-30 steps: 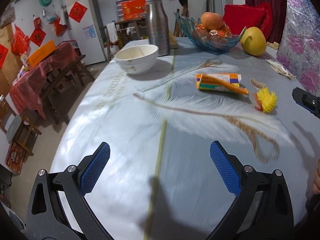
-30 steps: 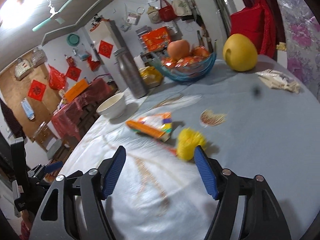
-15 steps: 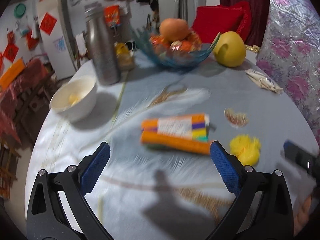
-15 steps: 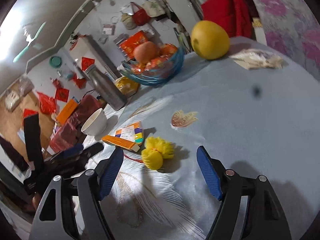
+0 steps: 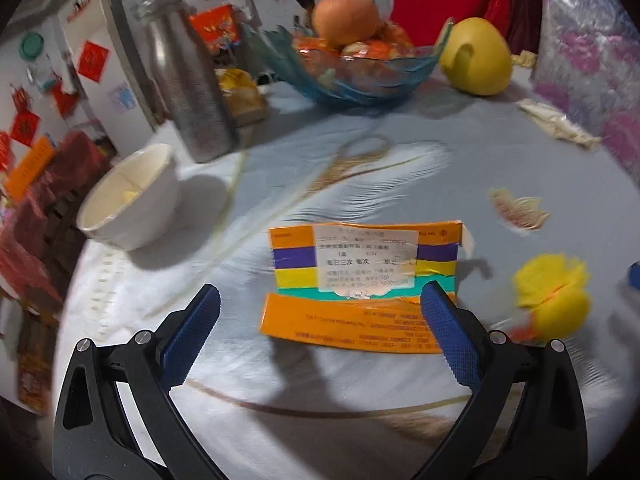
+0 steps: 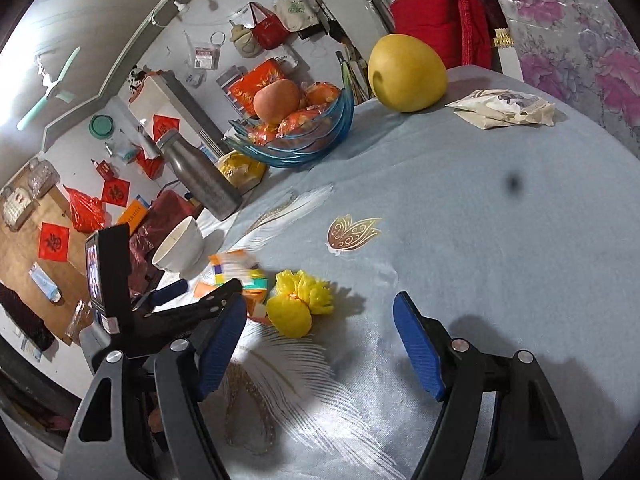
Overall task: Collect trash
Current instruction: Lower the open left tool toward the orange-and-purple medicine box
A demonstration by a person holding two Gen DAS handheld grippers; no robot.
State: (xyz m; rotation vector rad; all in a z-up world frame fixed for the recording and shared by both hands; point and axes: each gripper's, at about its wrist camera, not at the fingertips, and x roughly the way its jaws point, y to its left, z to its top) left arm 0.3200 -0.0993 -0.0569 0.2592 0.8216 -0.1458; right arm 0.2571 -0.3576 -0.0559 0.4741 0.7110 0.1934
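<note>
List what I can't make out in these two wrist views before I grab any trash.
- Flattened box: left view, label print blurred; right view, smeared and partly behind the left gripper.
- Yellow crumpled wrapper: left view, motion-blurred.
- White bowl: contents too blurred to name.
- Cream packet: print too small.
- Right gripper: only a blue tip shows in left view.

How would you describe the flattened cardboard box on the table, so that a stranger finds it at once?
On the pale blue tablecloth, look nearer than the white bowl and the steel bottle. The flattened box lies there, beside a crumpled yellow bag. Only it has orange, purple, yellow and green stripes and a white printed label.
</note>
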